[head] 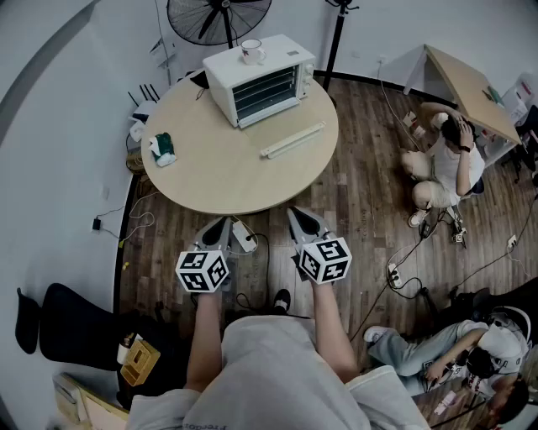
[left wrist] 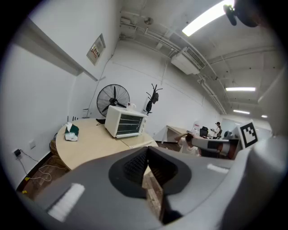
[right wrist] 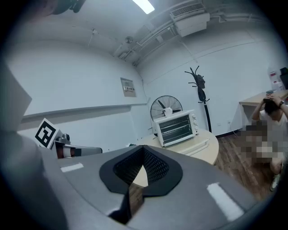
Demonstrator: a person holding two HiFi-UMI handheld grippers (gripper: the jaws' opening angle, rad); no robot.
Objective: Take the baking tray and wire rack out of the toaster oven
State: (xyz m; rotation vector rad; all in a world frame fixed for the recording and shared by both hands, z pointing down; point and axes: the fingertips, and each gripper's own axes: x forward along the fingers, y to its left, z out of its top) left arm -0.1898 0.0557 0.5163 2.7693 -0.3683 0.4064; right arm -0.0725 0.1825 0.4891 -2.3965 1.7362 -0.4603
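A white toaster oven stands at the back of a round table, its glass door closed; shelf lines show dimly through the glass. The oven also appears in the left gripper view and the right gripper view. My left gripper and right gripper hover side by side just off the table's near edge, well short of the oven. Both point toward it, jaws together and nothing between them. The left gripper's tips and the right gripper's tips meet.
A cup sits on the oven. A long white bar and a green-and-white pack lie on the table. A fan and coat stand stand behind. People sit on the floor at right among cables.
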